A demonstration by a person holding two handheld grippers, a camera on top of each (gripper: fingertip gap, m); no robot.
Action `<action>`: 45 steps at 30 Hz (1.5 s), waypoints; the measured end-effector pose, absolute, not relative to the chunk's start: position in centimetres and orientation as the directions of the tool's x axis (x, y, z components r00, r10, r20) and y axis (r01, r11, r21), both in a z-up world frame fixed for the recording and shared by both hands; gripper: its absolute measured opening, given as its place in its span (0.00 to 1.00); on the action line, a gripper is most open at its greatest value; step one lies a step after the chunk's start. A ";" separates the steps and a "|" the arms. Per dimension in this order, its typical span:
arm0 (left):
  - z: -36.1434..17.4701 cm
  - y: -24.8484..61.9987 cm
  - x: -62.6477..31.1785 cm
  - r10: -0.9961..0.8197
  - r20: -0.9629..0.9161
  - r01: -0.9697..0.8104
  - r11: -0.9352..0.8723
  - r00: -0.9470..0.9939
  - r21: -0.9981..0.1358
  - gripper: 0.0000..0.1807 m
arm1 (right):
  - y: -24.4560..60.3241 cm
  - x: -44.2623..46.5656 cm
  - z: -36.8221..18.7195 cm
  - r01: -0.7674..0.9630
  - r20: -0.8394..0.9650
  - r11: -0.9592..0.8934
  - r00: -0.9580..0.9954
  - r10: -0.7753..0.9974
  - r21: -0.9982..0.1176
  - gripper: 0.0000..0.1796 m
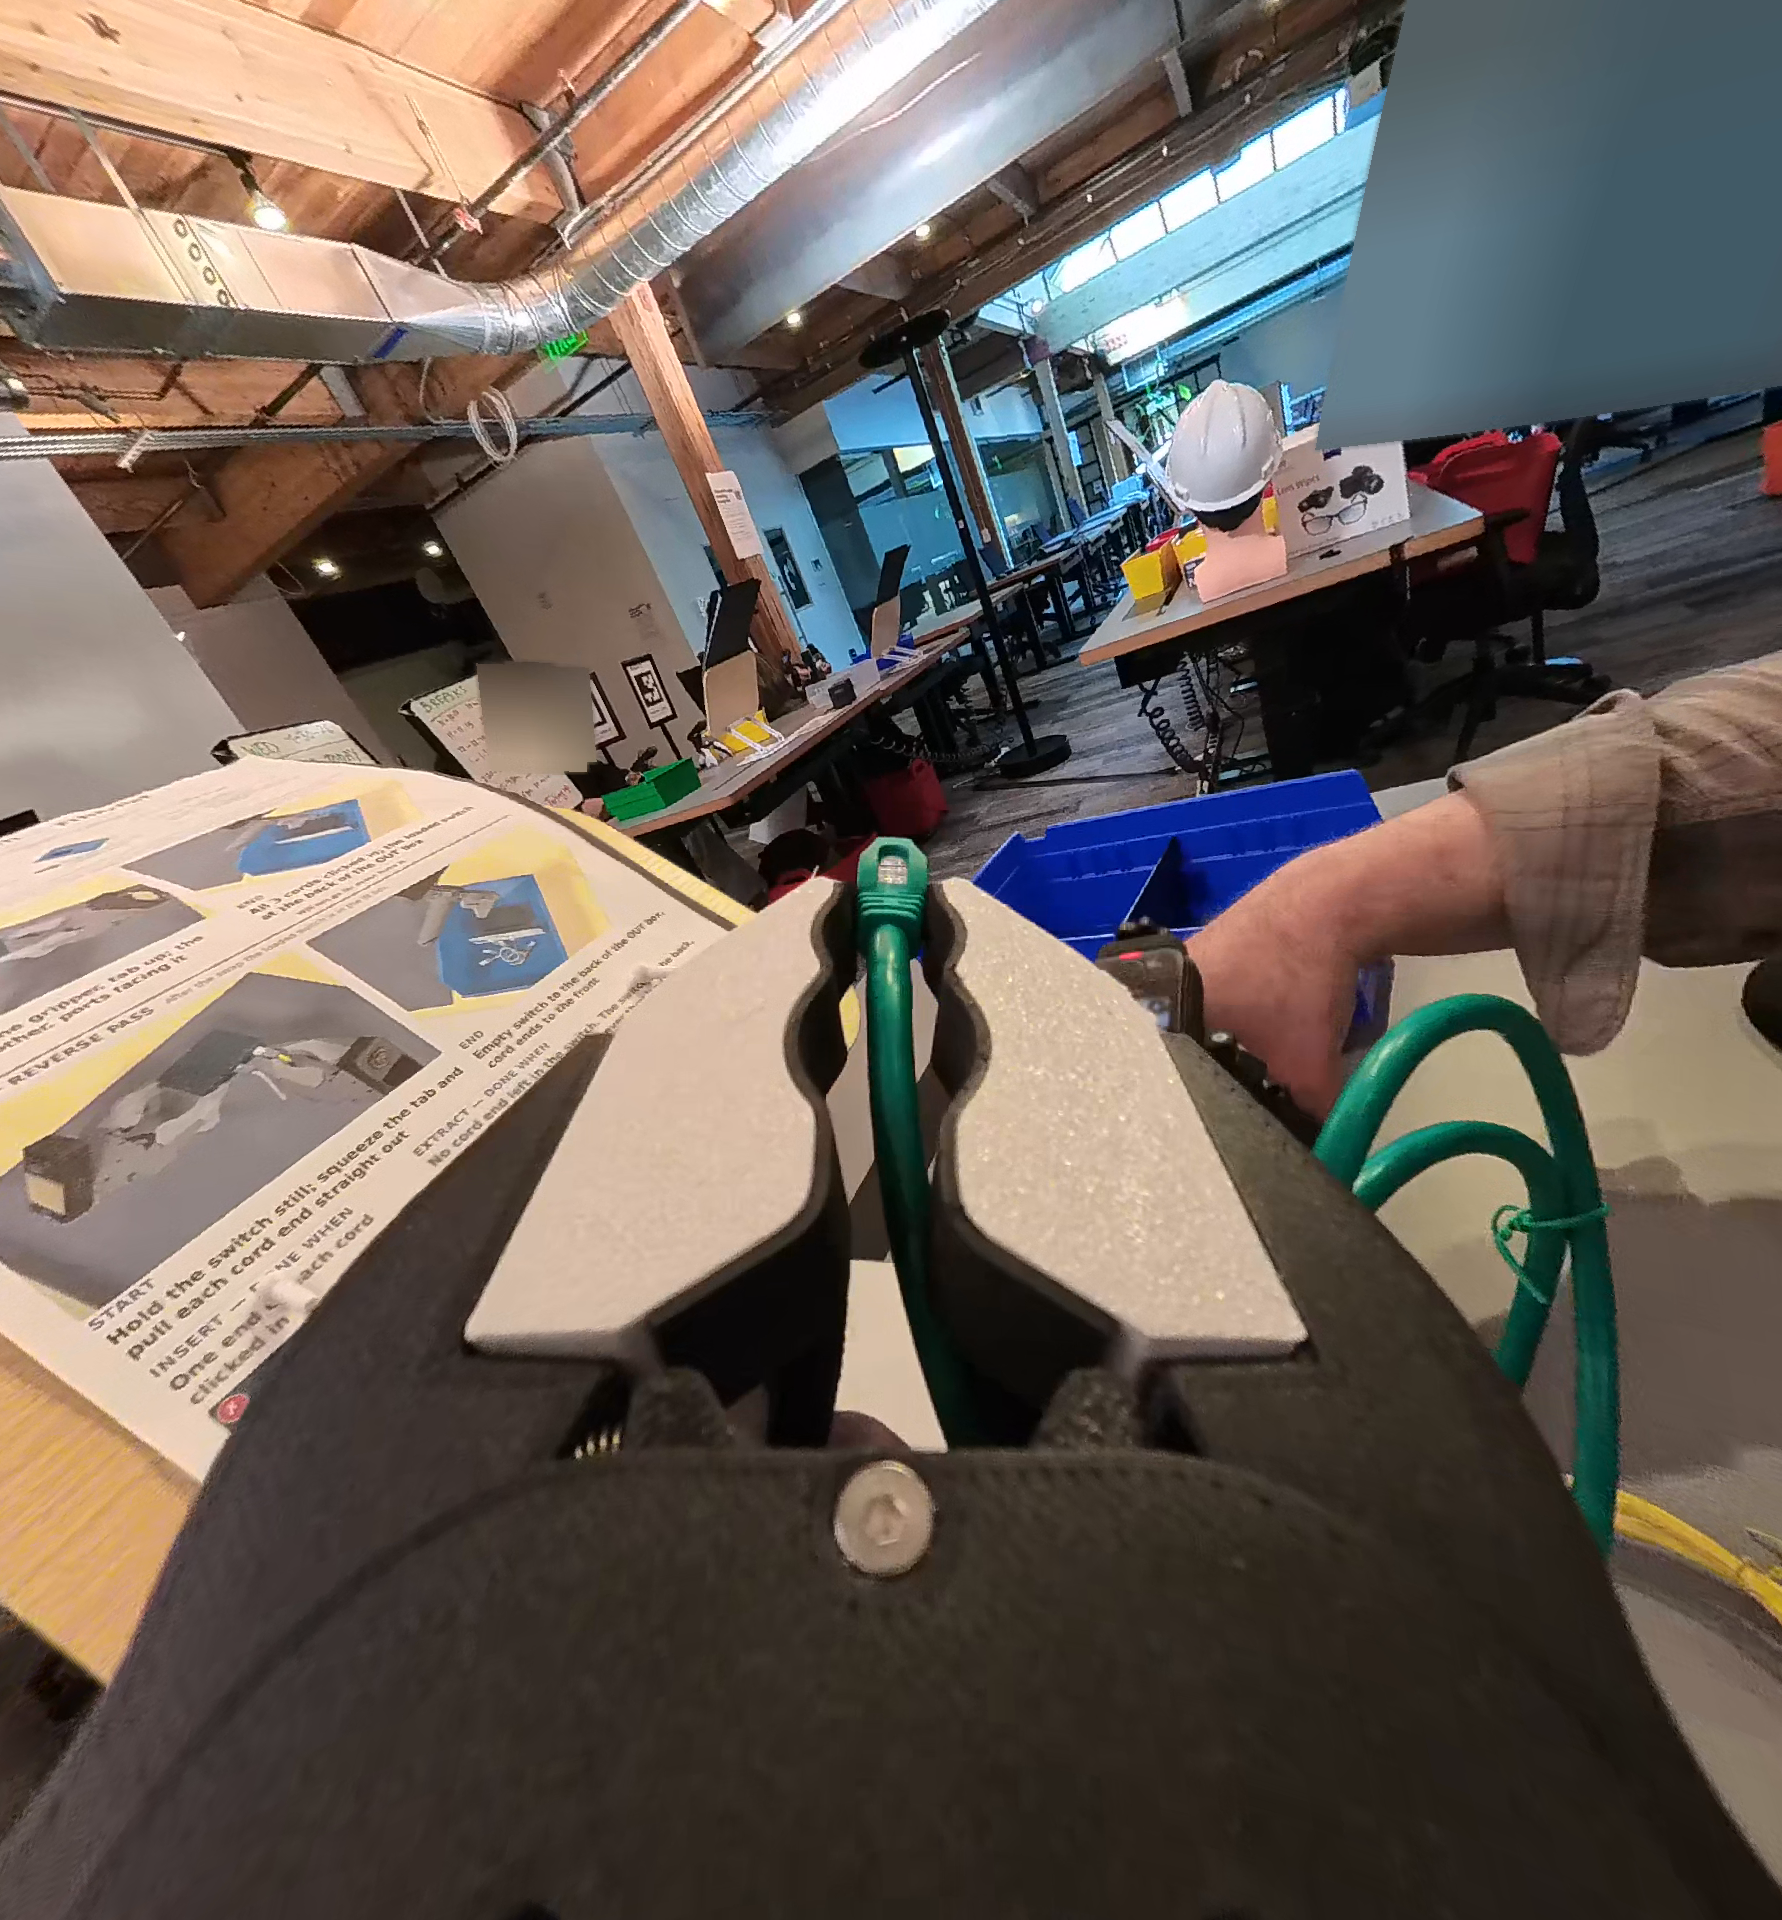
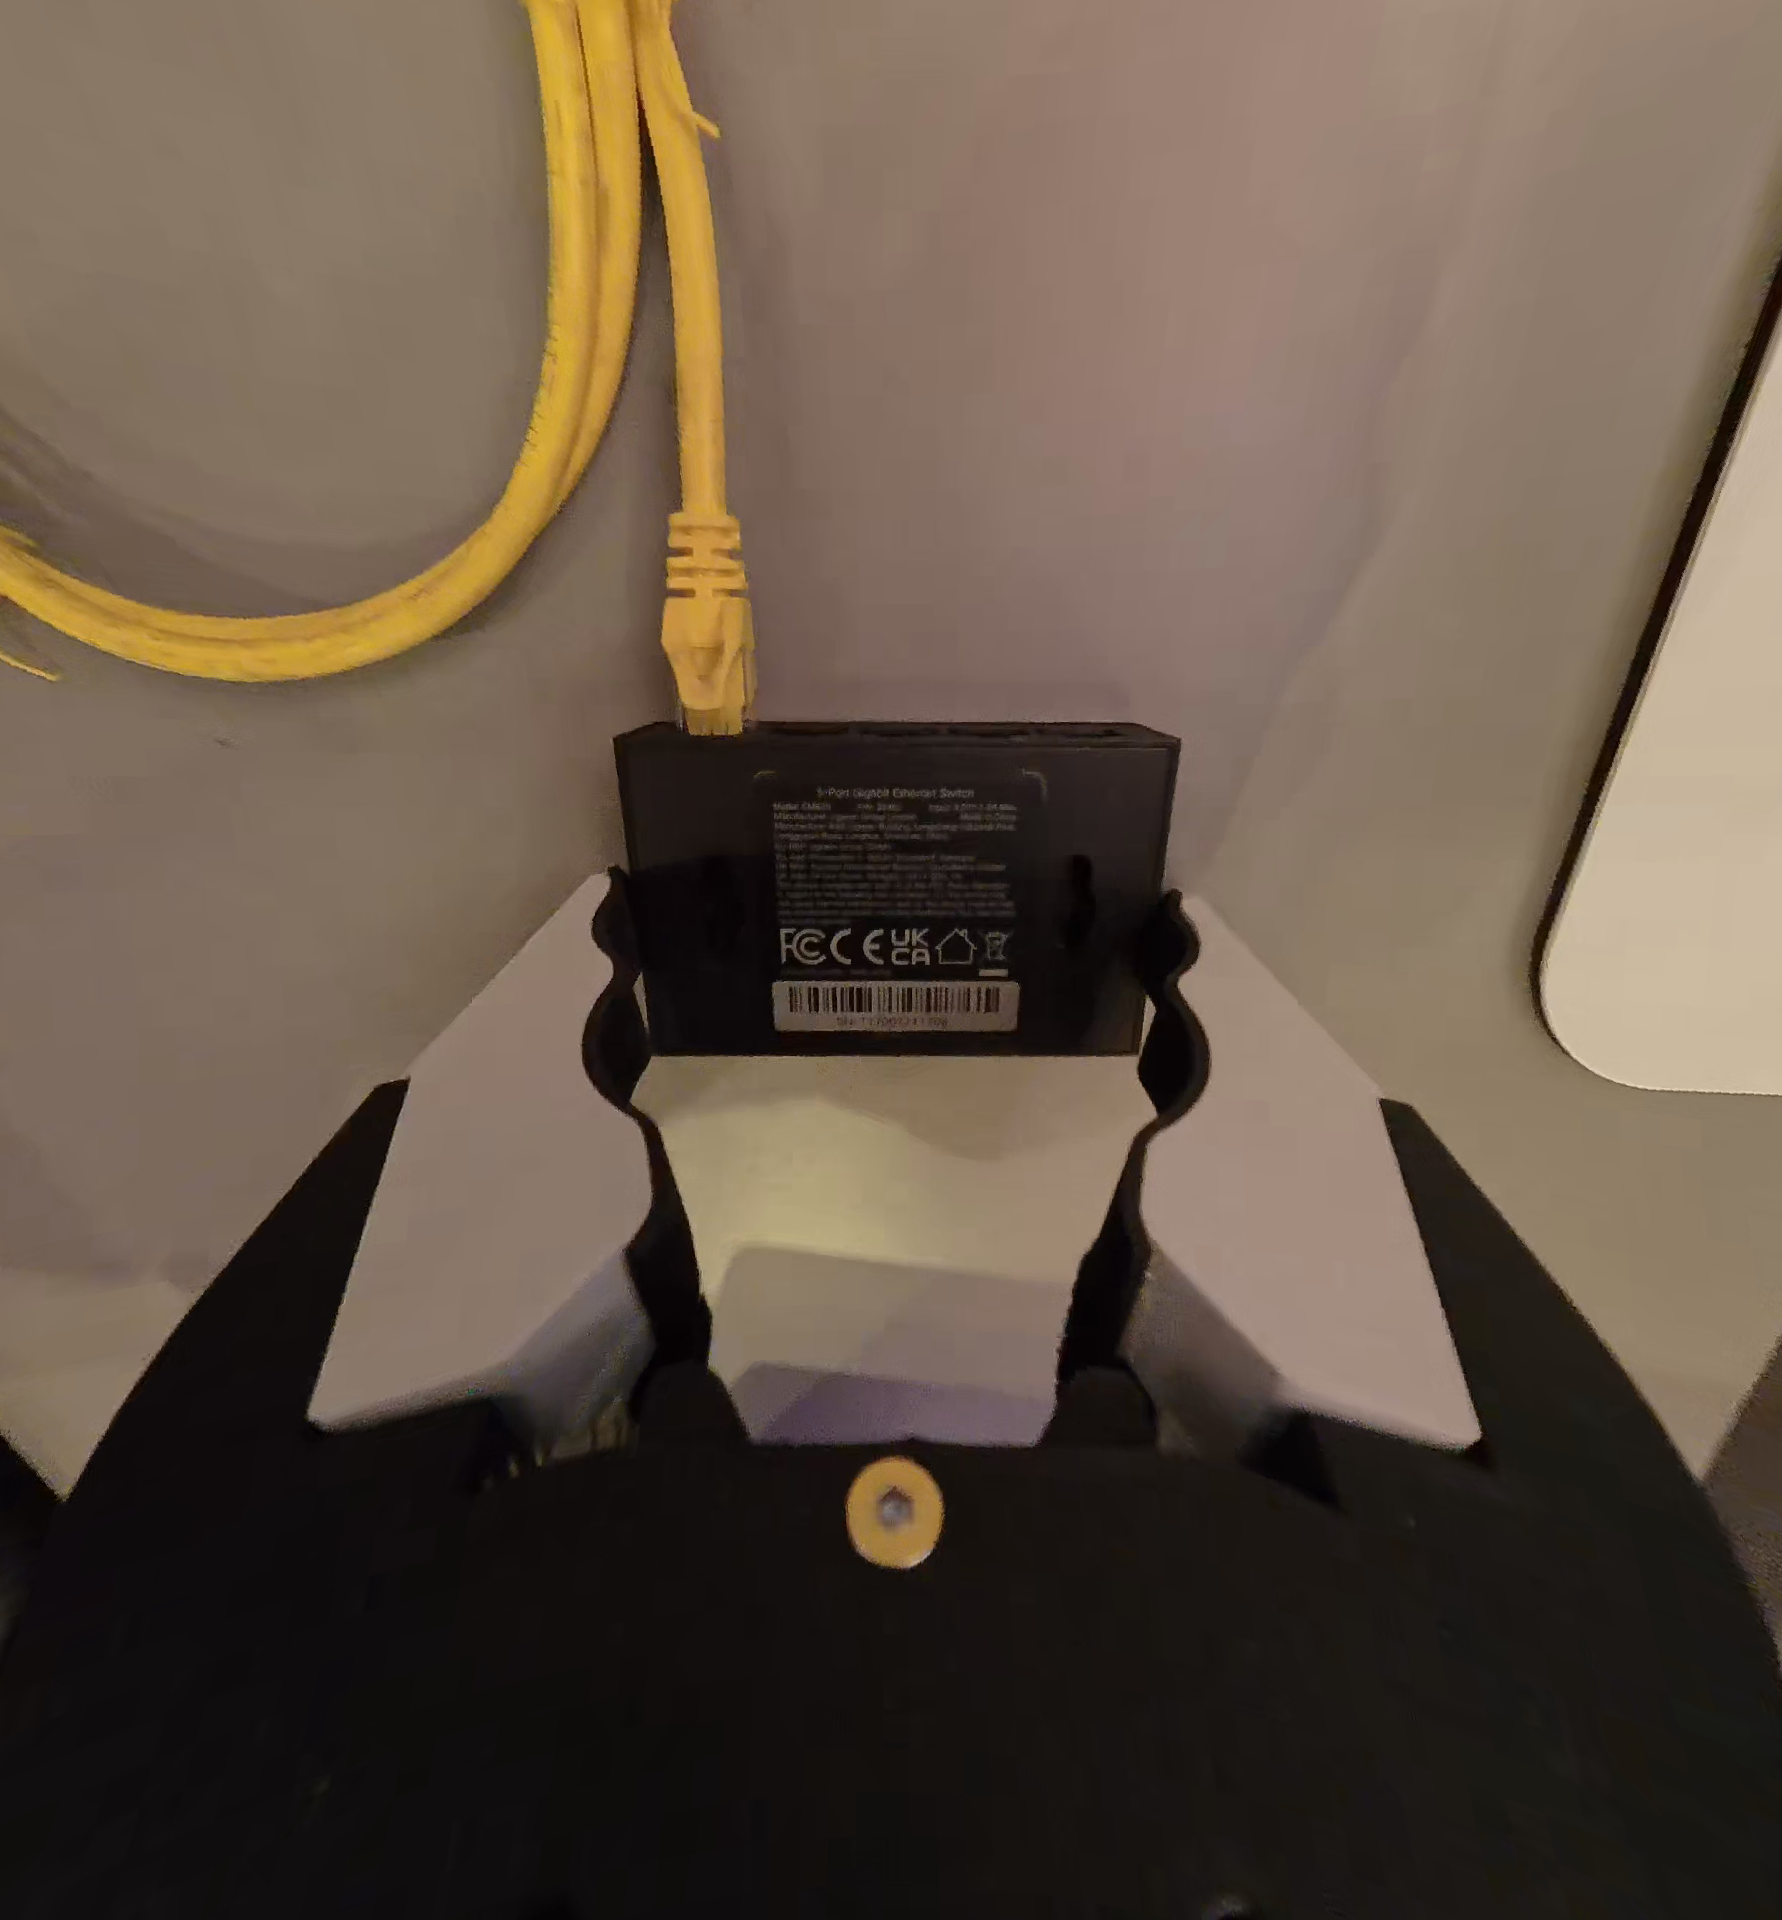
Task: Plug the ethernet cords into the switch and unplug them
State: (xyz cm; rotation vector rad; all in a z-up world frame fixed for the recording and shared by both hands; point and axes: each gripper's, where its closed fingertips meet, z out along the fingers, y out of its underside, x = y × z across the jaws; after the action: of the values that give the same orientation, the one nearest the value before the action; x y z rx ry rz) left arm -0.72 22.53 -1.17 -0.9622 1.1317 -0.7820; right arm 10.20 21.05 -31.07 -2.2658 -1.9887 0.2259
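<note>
Switch (image 2: 897, 894) sits between the two fingers of your right gripper (image 2: 895, 935), label side up toward the camera, held by its two short sides over the grey table (image 2: 1282, 468). The jaws are spread wide but pressed on the black box, so this gripper grips the switch.

Going from left to right in the left wrist view: a sheet (image 1: 191, 1018) with photos and text lies on the left, on a wooden surface. In the middle, your left gripper (image 1: 892, 935) is closed on the green cord (image 1: 892, 1039). Its plug (image 1: 889, 868) sticks out past the fingertips and points away from the camera, up and forward. The cord runs back between the fingers and then loops on the right side, where a thin green tie binds it. Behind the fingertips stands a blue bin (image 1: 1178, 842). On the right your hand (image 1: 1334, 956) in a plaid sleeve reaches down next to the bin. At the lower right edge a piece of the yellow cord (image 1: 1718, 1569) shows on the table.

In the right wrist view, from left to right: the yellow cord (image 2: 554, 416) lies coiled on the table at the upper left. One of its plugs (image 2: 705, 644) is seated in the leftmost port on the far edge of the switch. The other ports on that edge look empty, though they are dark. A white board with a dark rim (image 2: 1718, 727) lies at the right.
</note>
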 end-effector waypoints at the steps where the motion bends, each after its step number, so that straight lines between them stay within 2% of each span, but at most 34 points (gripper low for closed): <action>1: -1.2 22.6 -0.8 -0.892 -0.372 0.033 0.393 0.258 -0.919 0.07 | 21.0 10.1 -30.8 0.964 -0.049 -0.143 0.136 0.990 -0.224 0.53; 5: -1.4 22.9 -0.9 -0.896 -0.361 0.031 0.381 0.258 -0.924 0.07 | 21.1 10.1 -27.7 0.928 -0.061 -0.160 0.148 0.987 -0.337 0.53; 10: -1.8 23.0 -0.5 -0.900 -0.356 0.018 0.372 0.250 -0.928 0.07 | 21.4 10.8 -23.0 0.906 -0.036 -0.140 0.137 0.990 -0.400 0.53; 17: -2.7 23.0 0.6 -0.907 -0.355 -0.007 0.363 0.226 -0.932 0.07 | 21.4 12.0 -20.9 0.917 0.002 -0.124 0.134 0.991 -0.378 0.53; 29: -7.8 23.2 4.0 -0.931 -0.345 -0.194 0.319 0.120 -0.928 0.07 | 20.5 12.6 -20.7 0.923 0.009 -0.150 0.164 0.986 -0.354 0.53; 35: -11.9 22.4 7.3 -0.945 -0.326 -0.321 0.299 0.031 -0.899 0.07 | 19.2 13.6 -24.3 0.932 -0.024 -0.209 0.211 0.977 -0.298 0.53; 39: -15.8 20.6 8.9 -0.950 -0.292 -0.420 0.312 -0.113 -0.852 0.07 | 18.7 13.5 -25.3 0.895 -0.077 -0.277 0.267 0.961 -0.350 0.53; 41: -16.8 19.3 9.4 -0.943 -0.277 -0.412 0.329 -0.183 -0.850 0.07 | 18.8 13.7 -25.4 0.876 -0.103 -0.313 0.296 0.950 -0.367 0.53; 45: -18.0 19.5 10.0 -0.940 -0.286 -0.438 0.339 -0.183 -0.833 0.07 | 19.3 14.6 -25.4 0.856 -0.105 -0.353 0.339 0.935 -0.378 0.53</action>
State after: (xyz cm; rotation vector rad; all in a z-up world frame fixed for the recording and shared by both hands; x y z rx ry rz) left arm 9.96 19.54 -17.99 -1.2268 1.7764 -0.7655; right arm 14.65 19.31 -25.40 -2.3495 -1.6105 0.4452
